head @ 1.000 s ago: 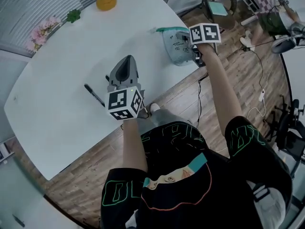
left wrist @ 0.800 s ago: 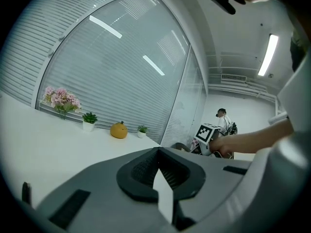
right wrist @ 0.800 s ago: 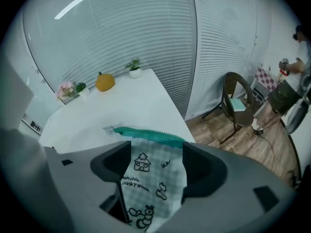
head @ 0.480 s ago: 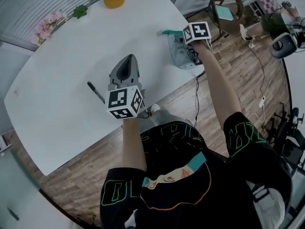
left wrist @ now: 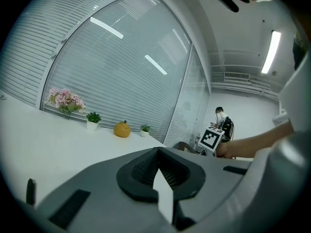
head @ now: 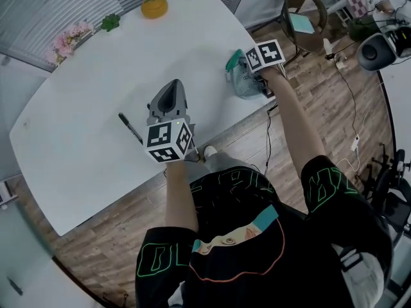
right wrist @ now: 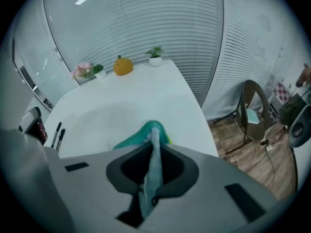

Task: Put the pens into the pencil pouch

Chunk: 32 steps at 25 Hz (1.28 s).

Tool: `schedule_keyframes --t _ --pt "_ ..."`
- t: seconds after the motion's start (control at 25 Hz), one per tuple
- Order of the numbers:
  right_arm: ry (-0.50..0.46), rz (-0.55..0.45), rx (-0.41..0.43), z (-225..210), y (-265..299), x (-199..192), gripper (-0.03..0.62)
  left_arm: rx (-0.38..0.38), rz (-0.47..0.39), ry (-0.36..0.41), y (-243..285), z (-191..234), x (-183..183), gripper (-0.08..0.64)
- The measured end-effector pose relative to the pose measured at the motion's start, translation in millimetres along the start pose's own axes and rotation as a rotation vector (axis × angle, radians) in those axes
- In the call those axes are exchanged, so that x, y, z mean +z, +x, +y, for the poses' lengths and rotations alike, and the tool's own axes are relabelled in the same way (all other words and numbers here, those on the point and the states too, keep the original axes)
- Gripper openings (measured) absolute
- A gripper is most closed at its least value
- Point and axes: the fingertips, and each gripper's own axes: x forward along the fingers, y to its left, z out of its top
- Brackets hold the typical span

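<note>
A translucent teal pencil pouch (head: 239, 81) lies at the right edge of the white table (head: 83, 82). My right gripper (head: 249, 74) points steeply down onto it. In the right gripper view its jaws are closing and pinch the pouch's upright zipper edge (right wrist: 151, 130) between them. A black pen (head: 130, 128) lies on the table just left of my left gripper (head: 169, 86). That gripper hovers level over the table's near side, shut and holding nothing. The right gripper view shows two pens (right wrist: 58, 133) side by side at far left.
An orange pumpkin-shaped ornament (head: 155, 6), pink flowers (head: 69, 38) and small potted plants (head: 110, 22) line the far edge of the table. A round chair (head: 306, 19) stands on the wooden floor to the right, with cables (head: 352, 133) trailing nearby.
My right gripper has sunk onto the pouch and closed on its edge. The left gripper and the pen beside it have stayed put.
</note>
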Motion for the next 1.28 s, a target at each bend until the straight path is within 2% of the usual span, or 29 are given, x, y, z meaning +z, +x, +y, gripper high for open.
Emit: schedule_keyframes --t 0.44,0.56,0.68,0.8,1.0,1.16,1.28 --pt "-0.053 -0.513 0.181 31 -116 33 0.028 0.019 -0.059 -0.004 -9 -26 6 -0.002" --pt "-0.123 -0.682 0.298 51 -162 35 0.028 0.001 -0.086 0.012 -10 -41 13 -0.002" --pt "-0.249 -0.811 0.440 80 -210 25 0.028 -0.037 -0.109 0.024 -13 -61 22 -0.002" --pt "-0.333 -0.863 0.526 97 -236 17 0.028 -0.098 -0.134 0.042 -11 -78 34 -0.002" --pt "-0.400 -0.965 0.651 116 -276 1 0.028 -0.224 -0.172 0.101 -21 -116 53 -0.002" --pt "-0.422 -1.032 0.754 128 -295 -3 0.028 -0.409 -0.146 0.186 -26 -157 58 -0.002" --pt "-0.460 -1.036 0.814 139 -298 -9 0.029 -0.575 -0.117 0.242 -38 -187 54 0.002"
